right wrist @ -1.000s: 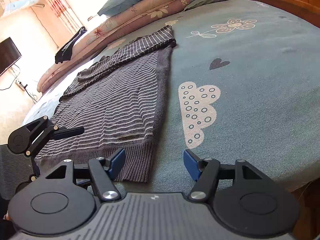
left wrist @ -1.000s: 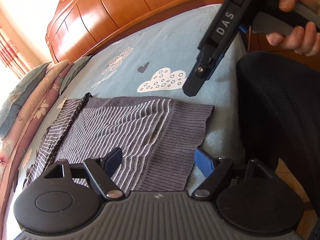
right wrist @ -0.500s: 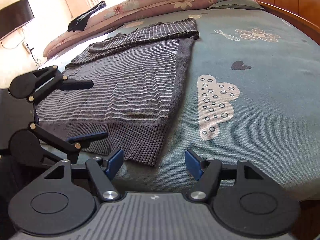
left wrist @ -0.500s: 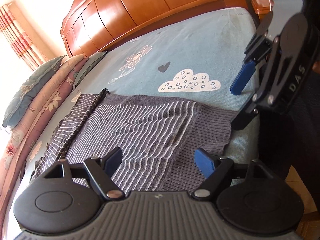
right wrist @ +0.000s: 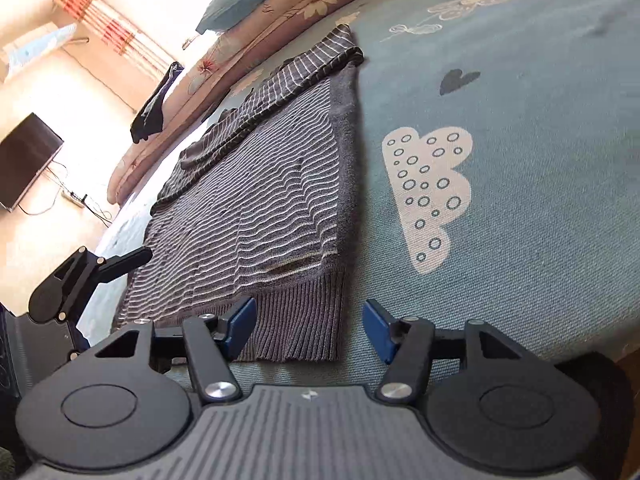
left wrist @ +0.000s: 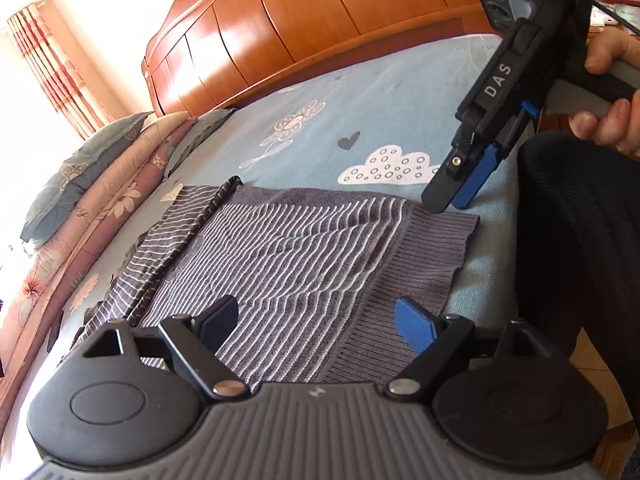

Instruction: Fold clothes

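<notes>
A grey sweater with thin white stripes [left wrist: 300,248] lies flat on the blue patterned bed sheet [left wrist: 360,120], its ribbed hem toward me. My left gripper [left wrist: 316,316] hovers over the hem, jaws opening, nothing pressed between them. My right gripper [left wrist: 450,200] points down at the hem's far corner, held by a hand [left wrist: 608,92]. In the right wrist view the right gripper [right wrist: 308,322] straddles that corner of the sweater [right wrist: 260,208]; its jaws are closing, and the pads stand apart from the cloth. One of the left gripper's fingers [right wrist: 124,262] shows at the left.
A wooden headboard [left wrist: 320,28] runs along the back. Folded floral quilts and pillows [left wrist: 100,184] line the bed's side, a dark garment [right wrist: 154,108] draped over them. A person's dark trouser leg [left wrist: 580,260] is at the bed's edge. A television [right wrist: 24,160] stands on the floor beyond.
The right gripper, turned sideways with jaws wide half a second ago, now points down at the hem's far corner with narrower jaws. The left gripper rose slightly and opened wider.
</notes>
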Tool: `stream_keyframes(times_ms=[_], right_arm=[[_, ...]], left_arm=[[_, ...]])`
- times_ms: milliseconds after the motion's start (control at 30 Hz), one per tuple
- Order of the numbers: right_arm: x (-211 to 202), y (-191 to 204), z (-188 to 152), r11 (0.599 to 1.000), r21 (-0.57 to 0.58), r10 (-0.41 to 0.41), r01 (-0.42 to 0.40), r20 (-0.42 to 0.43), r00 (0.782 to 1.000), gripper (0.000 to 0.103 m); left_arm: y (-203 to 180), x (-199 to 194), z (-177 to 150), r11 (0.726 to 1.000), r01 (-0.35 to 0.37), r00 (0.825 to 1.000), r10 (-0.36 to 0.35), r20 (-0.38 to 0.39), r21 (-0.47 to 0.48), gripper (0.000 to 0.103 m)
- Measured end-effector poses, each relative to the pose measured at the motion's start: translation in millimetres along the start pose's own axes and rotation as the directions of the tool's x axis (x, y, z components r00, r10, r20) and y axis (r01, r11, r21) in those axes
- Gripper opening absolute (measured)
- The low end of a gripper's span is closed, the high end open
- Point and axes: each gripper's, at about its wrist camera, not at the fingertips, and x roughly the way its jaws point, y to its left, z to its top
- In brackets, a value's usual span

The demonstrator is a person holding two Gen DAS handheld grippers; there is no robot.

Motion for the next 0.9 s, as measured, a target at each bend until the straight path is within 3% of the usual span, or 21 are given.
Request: stream_keyframes(times_ms=[100, 167, 333, 467, 567, 767, 900], right_arm=[[7, -16, 4, 0.990, 0.116, 0.083, -0.082, -0.003, 0.997, 0.065], [12, -24, 11, 0.978, 0.178, 0.111, -0.109, -0.004, 0.994, 0.059], [26, -22, 24, 0.979, 0.189, 0.086, -0.075, -0.051, 0.995, 0.049], [28, -27, 25, 0.977, 0.213, 0.043, -0.027, -0.069, 0.997, 0.011], [26, -37, 22, 0.960, 0.272, 0.085, -0.069, -0.048, 0.995, 0.010], [20, -34, 26, 0.944, 0.310, 0.127, -0.114, -0.021, 0.992, 0.010], [12, -31, 35, 0.941, 0.308, 0.144, -0.141, 0.013, 0.990, 0.009]], left_arm=[[-4, 4, 6, 1.000, 0.022, 1.000, -0.022, 0.019, -0.005, 0.086], [-8, 7, 11, 0.999, 0.039, 0.999, -0.039, 0.032, -0.003, 0.086], [-23, 17, 26, 0.996, 0.085, 0.994, -0.085, 0.064, 0.008, 0.086], [-39, 25, 37, 0.993, 0.114, 0.990, -0.116, 0.075, 0.030, 0.086], [-53, 33, 44, 0.993, 0.108, 0.991, -0.112, 0.075, 0.056, 0.086], [-72, 58, 51, 0.994, 0.049, 0.999, -0.049, -0.001, 0.098, 0.086], [-72, 59, 51, 0.992, -0.044, 0.999, 0.043, 0.010, 0.117, 0.086]])
